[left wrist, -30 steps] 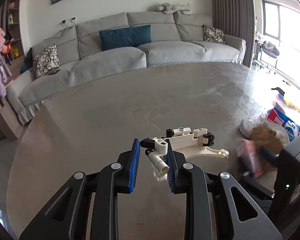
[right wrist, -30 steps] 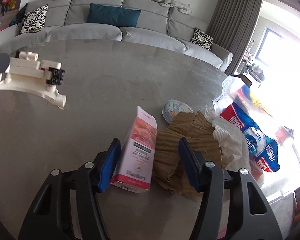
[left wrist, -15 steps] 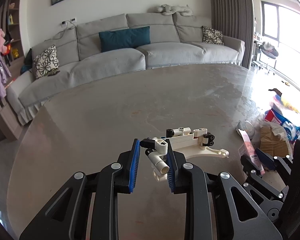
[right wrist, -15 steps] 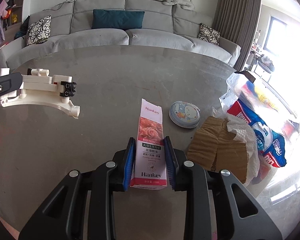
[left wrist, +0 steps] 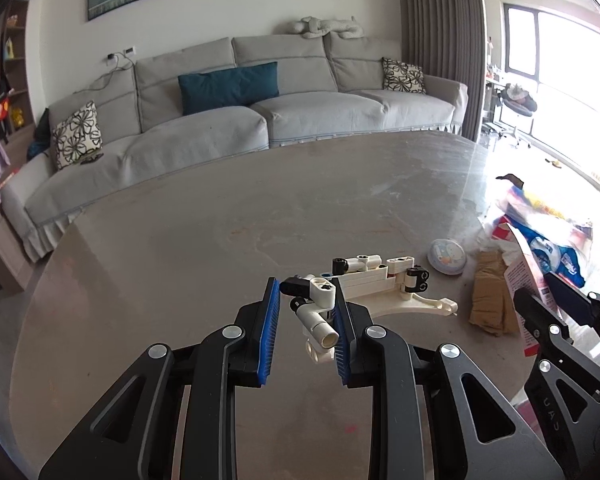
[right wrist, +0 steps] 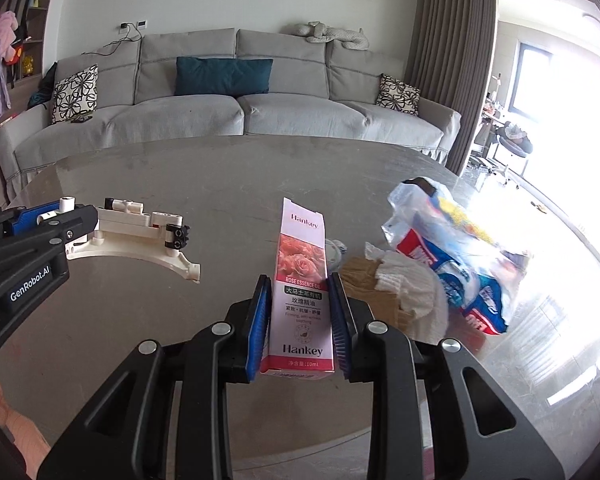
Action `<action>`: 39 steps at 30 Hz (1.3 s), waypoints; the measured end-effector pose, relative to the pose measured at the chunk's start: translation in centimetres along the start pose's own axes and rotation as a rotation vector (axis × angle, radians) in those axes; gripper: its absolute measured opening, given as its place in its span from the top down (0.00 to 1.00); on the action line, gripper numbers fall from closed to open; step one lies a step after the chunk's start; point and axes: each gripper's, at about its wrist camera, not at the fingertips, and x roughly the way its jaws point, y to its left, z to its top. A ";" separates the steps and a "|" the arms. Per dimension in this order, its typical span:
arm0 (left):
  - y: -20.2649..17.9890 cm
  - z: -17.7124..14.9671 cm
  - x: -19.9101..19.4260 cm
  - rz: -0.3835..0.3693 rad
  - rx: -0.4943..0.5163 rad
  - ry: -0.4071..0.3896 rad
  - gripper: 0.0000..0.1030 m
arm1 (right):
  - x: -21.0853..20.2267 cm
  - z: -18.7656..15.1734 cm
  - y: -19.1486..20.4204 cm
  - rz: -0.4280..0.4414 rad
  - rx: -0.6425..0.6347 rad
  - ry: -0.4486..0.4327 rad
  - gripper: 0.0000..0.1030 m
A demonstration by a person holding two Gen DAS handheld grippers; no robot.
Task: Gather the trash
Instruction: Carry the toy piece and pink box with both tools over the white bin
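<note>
My right gripper point(right wrist: 299, 280) is shut on a tall pink Hankey box point(right wrist: 302, 252), held upright above the round grey table point(right wrist: 220, 184). In the left wrist view the same box point(left wrist: 528, 280) and right gripper point(left wrist: 546, 294) show at the right edge. My left gripper point(left wrist: 305, 284) is shut on a white toy brick assembly point(left wrist: 372, 276) with black connectors, pinned against its right pad. The right wrist view shows this toy point(right wrist: 136, 232) sticking out of the left gripper point(right wrist: 72, 220), off the tabletop.
Brown cardboard point(right wrist: 364, 280), a white tissue point(right wrist: 408, 284) and a clear plastic bag of wrappers point(right wrist: 452, 248) lie at the table's right side. A small round tin point(left wrist: 447, 257) sits near them. A grey sofa point(left wrist: 260, 120) stands behind the table.
My right gripper closed on the pink box, which lay between its open fingers, and raised it upright. The left gripper drifted with the toy still held.
</note>
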 end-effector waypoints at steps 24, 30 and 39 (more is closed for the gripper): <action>-25.2 -9.0 -8.1 -0.412 0.285 0.061 0.75 | -12.0 -14.0 -17.8 -0.357 0.229 0.103 0.71; -31.3 -11.2 -10.1 -0.495 0.360 0.076 0.75 | -13.8 -17.5 -21.7 -0.431 0.294 0.137 0.71; -36.5 -13.2 -11.3 -0.537 0.433 0.093 0.75 | -15.8 -20.3 -25.2 -0.481 0.359 0.159 0.70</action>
